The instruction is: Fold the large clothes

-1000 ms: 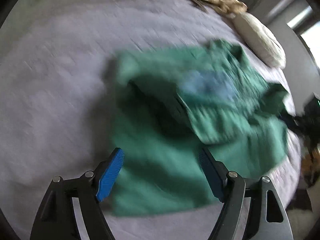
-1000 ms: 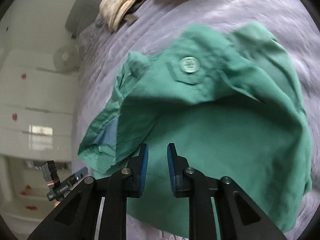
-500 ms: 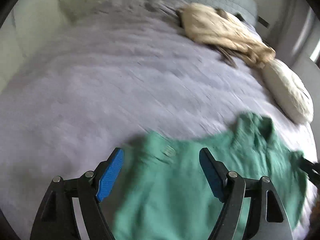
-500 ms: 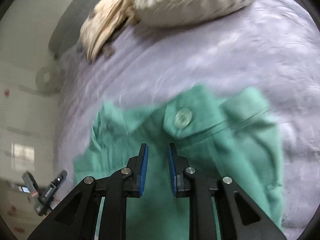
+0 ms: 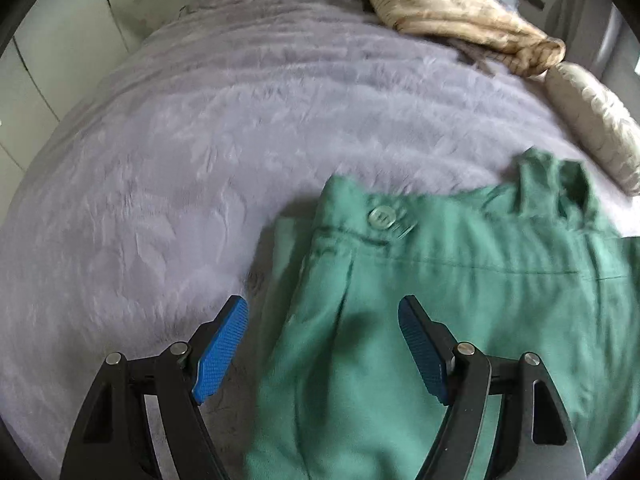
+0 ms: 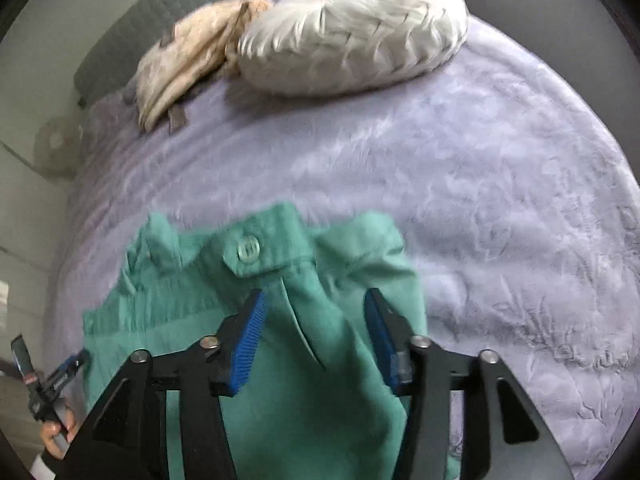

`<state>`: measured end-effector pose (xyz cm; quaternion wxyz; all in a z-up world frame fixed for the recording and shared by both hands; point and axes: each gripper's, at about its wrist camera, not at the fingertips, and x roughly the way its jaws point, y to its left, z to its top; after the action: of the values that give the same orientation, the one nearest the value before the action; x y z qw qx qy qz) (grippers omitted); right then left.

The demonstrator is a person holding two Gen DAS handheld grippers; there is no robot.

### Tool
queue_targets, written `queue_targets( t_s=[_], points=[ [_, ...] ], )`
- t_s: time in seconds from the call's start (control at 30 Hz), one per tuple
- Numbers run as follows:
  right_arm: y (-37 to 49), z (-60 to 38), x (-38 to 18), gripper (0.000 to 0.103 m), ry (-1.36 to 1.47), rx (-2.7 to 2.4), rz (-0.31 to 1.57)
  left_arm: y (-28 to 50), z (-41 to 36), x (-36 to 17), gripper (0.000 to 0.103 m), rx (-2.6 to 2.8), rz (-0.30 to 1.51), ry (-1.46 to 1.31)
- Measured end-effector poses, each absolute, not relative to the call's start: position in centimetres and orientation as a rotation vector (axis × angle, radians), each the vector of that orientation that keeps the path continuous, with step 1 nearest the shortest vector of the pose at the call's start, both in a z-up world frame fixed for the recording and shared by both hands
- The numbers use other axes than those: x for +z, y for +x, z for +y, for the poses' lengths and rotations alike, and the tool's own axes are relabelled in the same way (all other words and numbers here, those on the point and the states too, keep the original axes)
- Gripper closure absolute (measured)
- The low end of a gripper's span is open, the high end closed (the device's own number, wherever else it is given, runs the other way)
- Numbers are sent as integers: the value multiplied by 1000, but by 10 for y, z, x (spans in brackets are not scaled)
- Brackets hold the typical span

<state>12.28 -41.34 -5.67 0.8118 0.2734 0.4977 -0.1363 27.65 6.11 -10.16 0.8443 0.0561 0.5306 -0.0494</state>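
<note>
Right wrist view: my right tongs [image 6: 314,336], just opened and gripping nothing, straddle the green garment [image 6: 280,400] on the bed [image 6: 500,200], waistband at 12 o'clock; left tongs [image 5: 322,346] gape at its 9 o'clock edge.

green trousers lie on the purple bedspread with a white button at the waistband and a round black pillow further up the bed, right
Not quite. The pillow is white, not black, as the right wrist view shows. The rest holds: the green trousers lie on the purple bedspread with a white button at the waistband.
</note>
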Motion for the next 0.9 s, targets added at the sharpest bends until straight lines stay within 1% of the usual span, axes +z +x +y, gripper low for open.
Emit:
queue_targets(
  t_s=[0.03,0.13,0.17,0.23,0.3,0.37,0.43,0.6,0.67,0.7,0.8,0.9],
  points=[
    [124,-413,-63,69,567,-304,1085,278,62,-110,24,-82,1131,138],
    [129,-420,-90,71,524,-372,1141,280,69,-125,24,-70,1153,118],
    [127,-427,-100,76,548,-380,1148,279,71,-124,24,-71,1155,108],
    [122,-435,-107,76,607,-367,1129,278,77,-121,24,-64,1153,120],
    [115,-437,-101,76,612,-381,1106,274,85,-115,24,-52,1145,154],
    [106,-438,-92,66,602,-422,1093,272,94,-112,24,-35,1144,162],
    [94,-438,-80,65,577,-476,1091,263,105,-103,24,-42,1148,153],
    [62,-410,-45,67,562,-423,1040,228,115,-82,24,-95,1128,182],
    [52,-391,-38,75,564,-361,1042,214,115,-81,24,-116,1133,190],
    [46,-378,-36,76,559,-327,1051,207,116,-83,24,-117,1142,192],
    [32,-342,-42,76,569,-246,1092,188,124,-102,24,-97,1201,183],
    [19,-311,-60,76,564,-207,1156,178,134,-116,24,-95,1235,143]
  ],
)
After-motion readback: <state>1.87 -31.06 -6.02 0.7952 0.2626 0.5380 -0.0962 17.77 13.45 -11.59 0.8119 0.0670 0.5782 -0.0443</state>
